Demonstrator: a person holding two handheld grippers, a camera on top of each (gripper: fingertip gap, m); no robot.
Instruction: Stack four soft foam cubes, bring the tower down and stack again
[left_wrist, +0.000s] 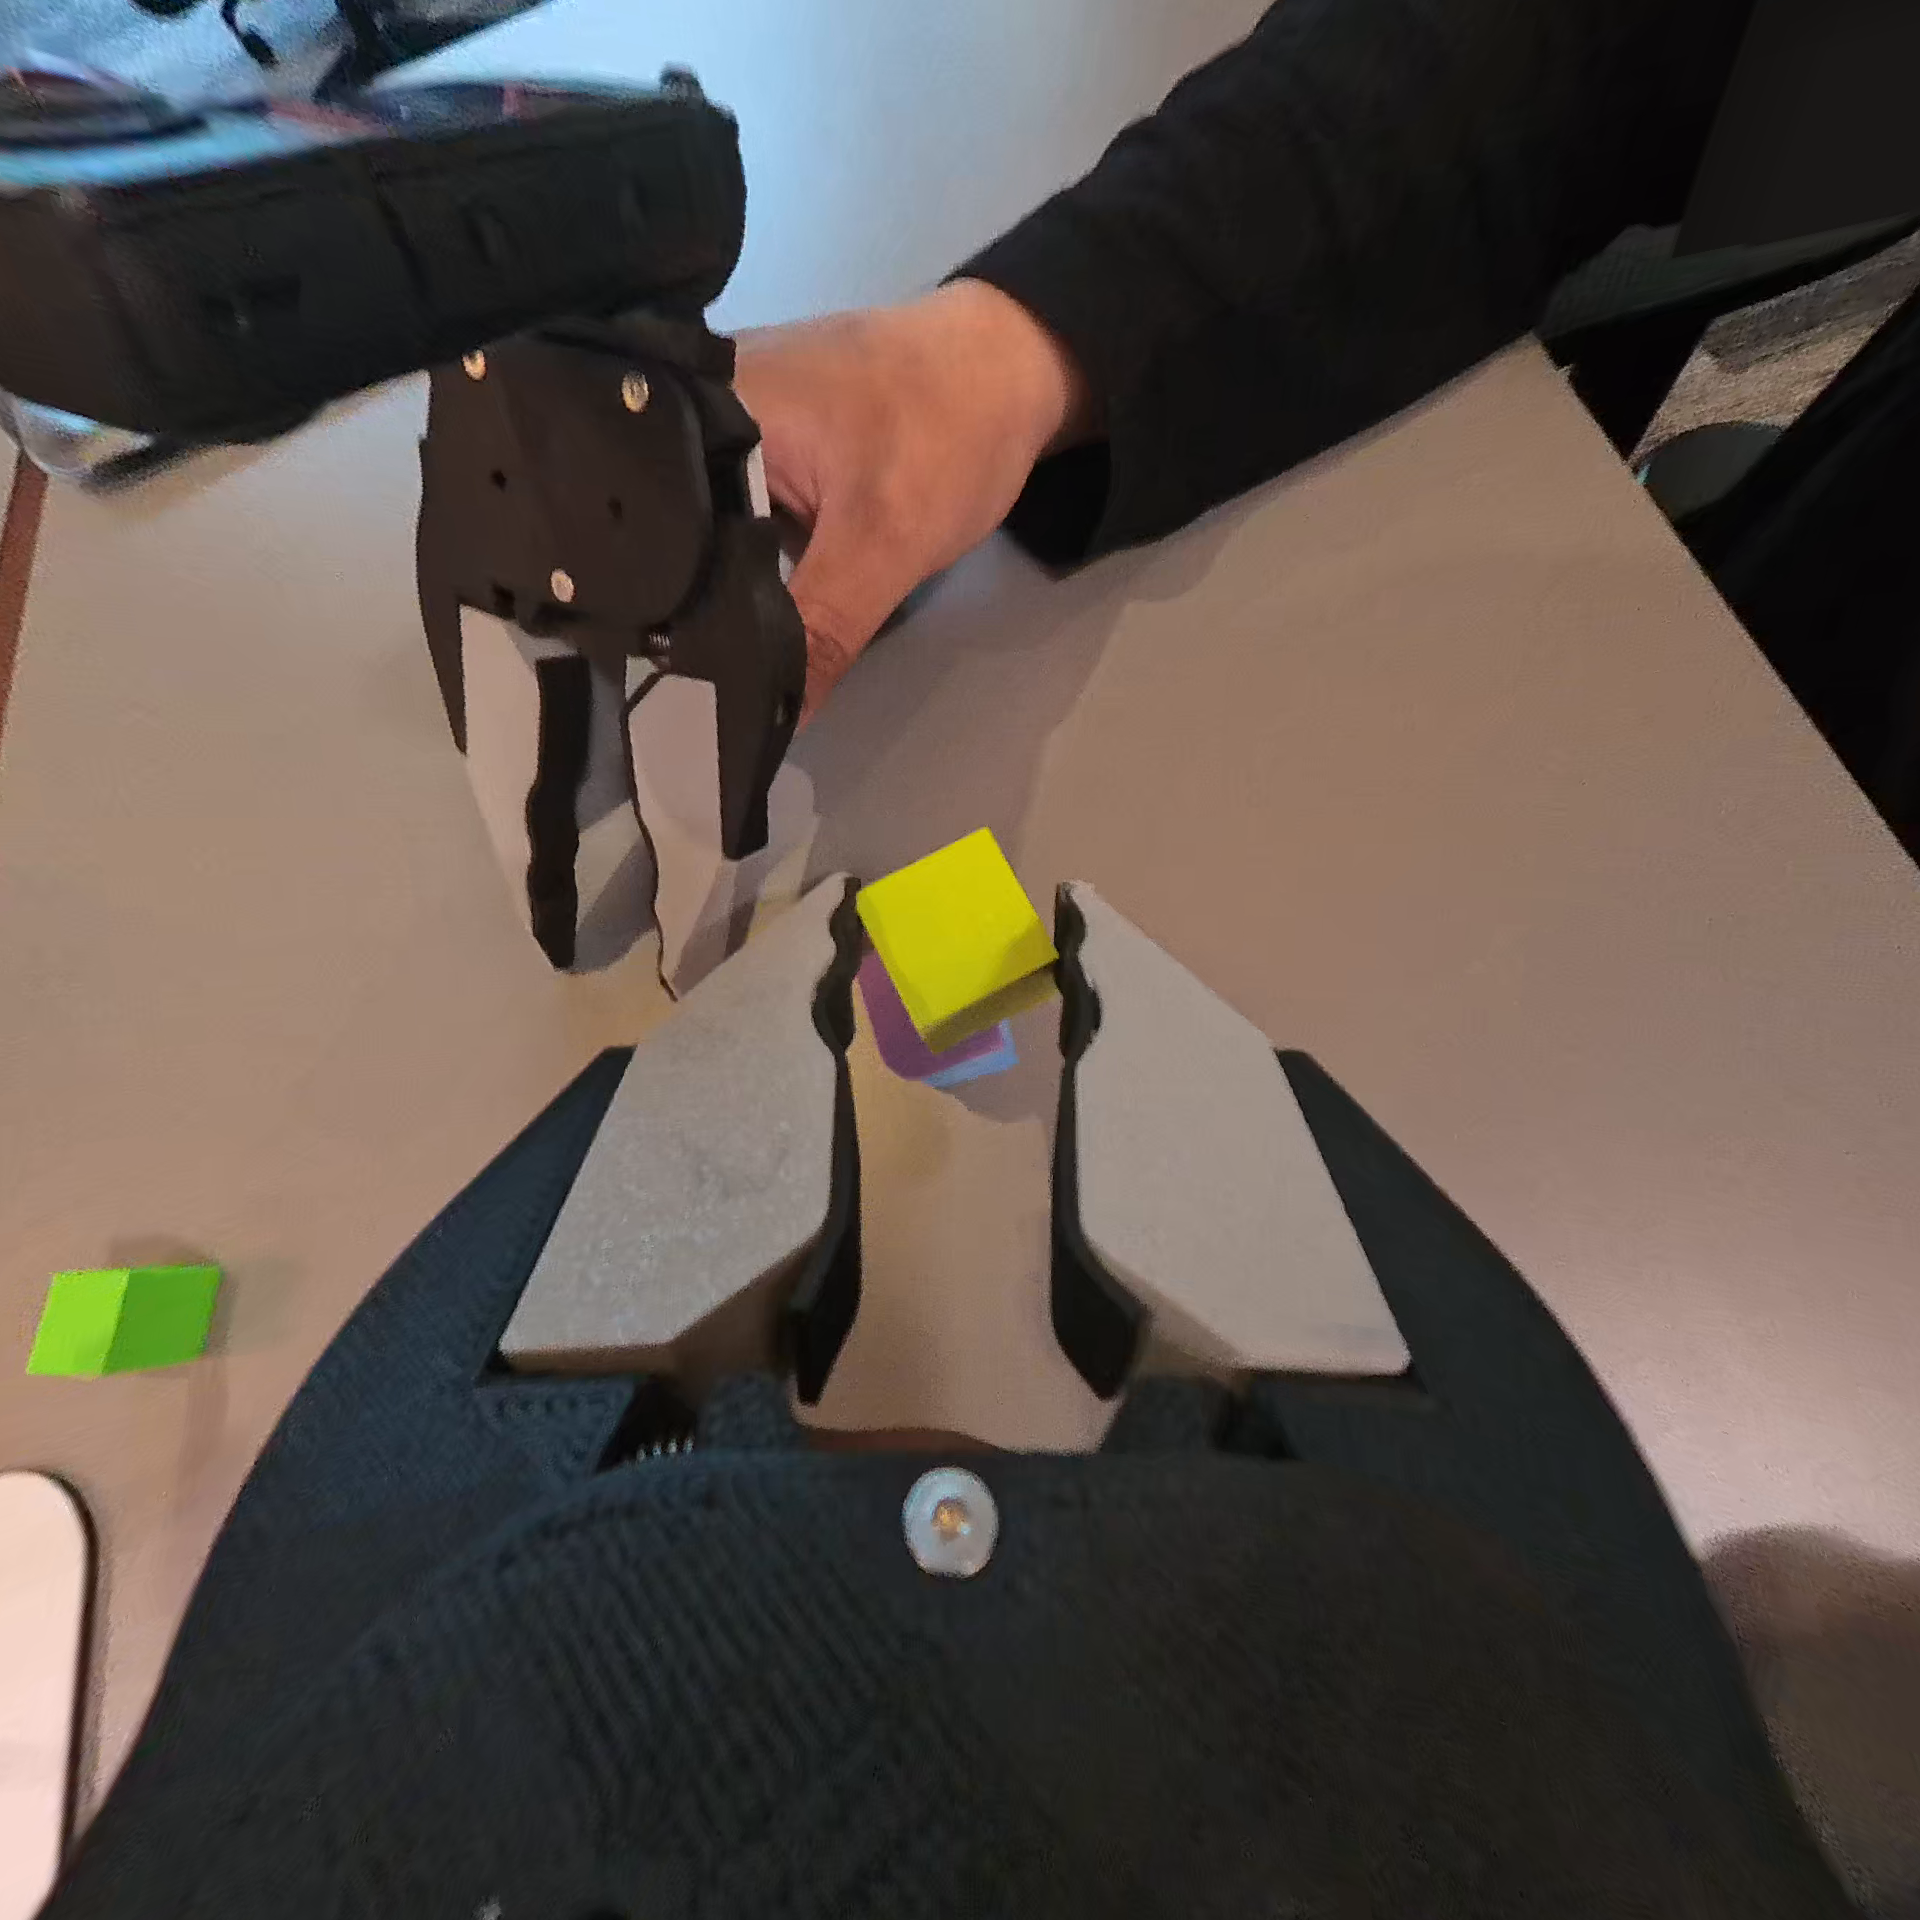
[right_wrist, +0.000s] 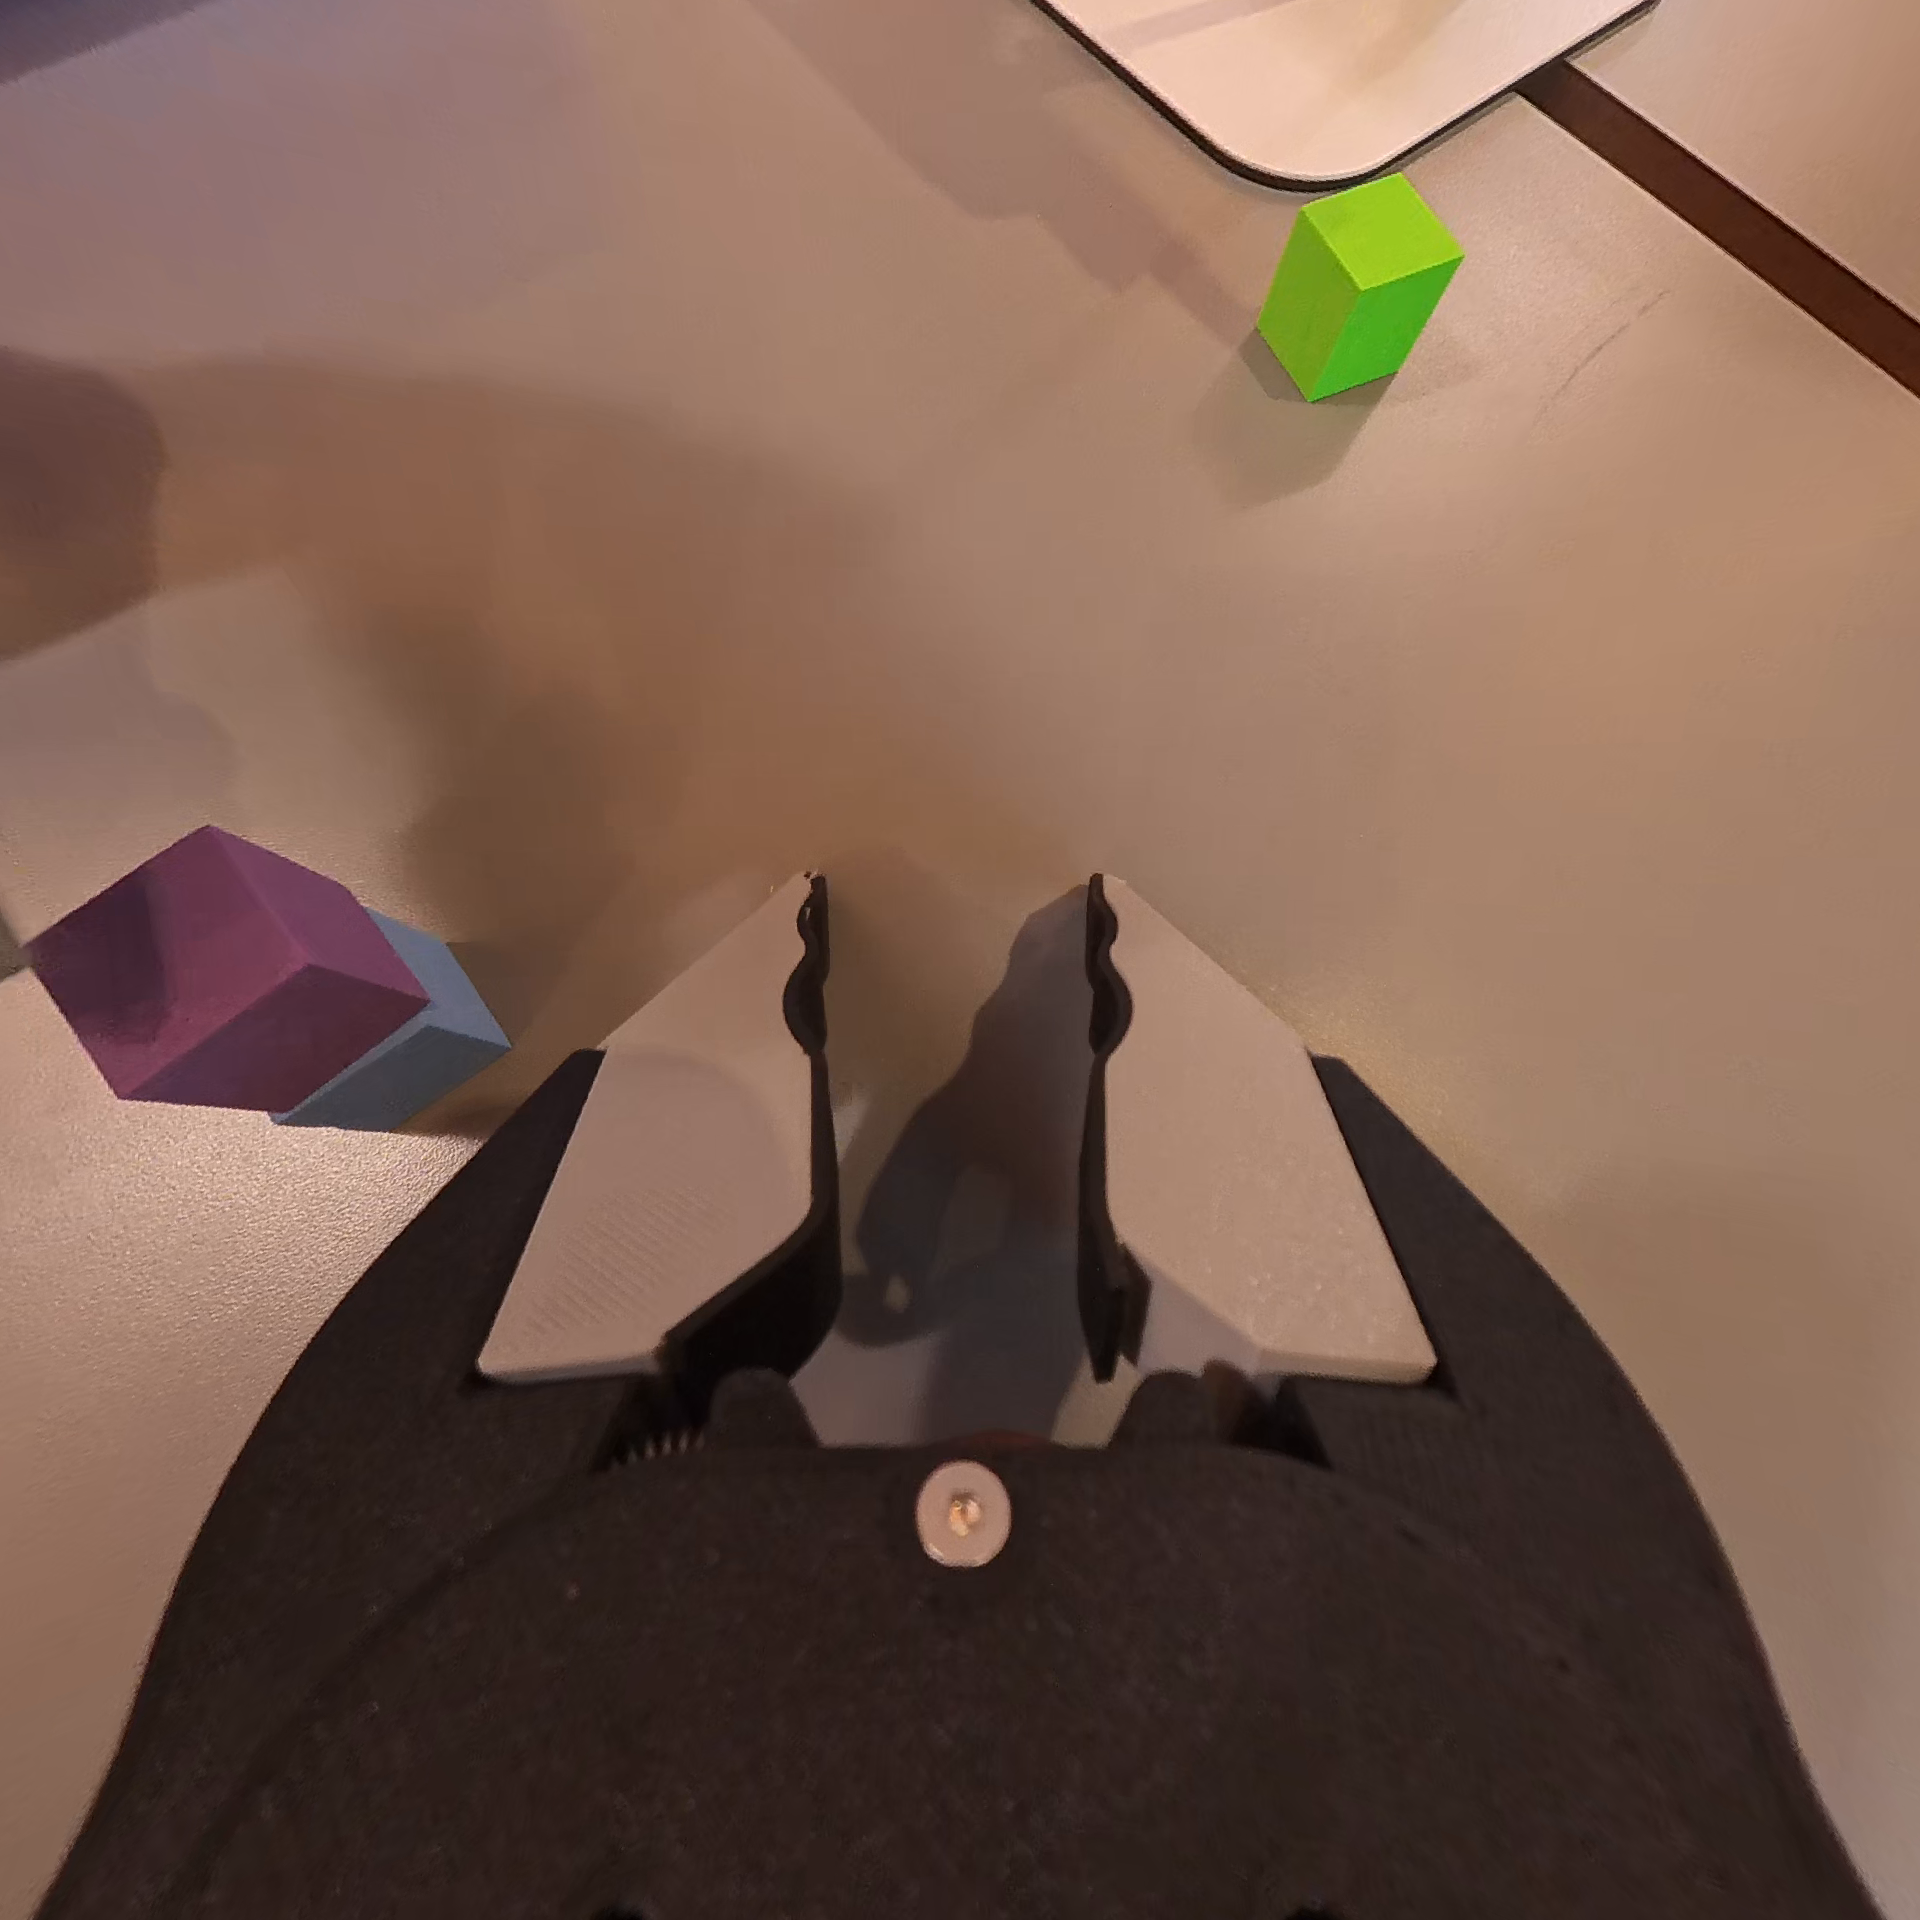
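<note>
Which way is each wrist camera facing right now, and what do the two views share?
Left wrist: sits on the left gripper and looks down along its fingers at the yellow cube it holds over the purple cube. The right gripper and the hand holding it show beyond.
Right wrist: sits on the right gripper, open and empty, tilted down at the table. Only its own fingers show.
Shared: the purple cube on the blue cube, and the green cube.

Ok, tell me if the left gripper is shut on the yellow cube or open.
Shut on it: the yellow cube sits wedged between both fingers, touching each, held above the purple cube.
</note>
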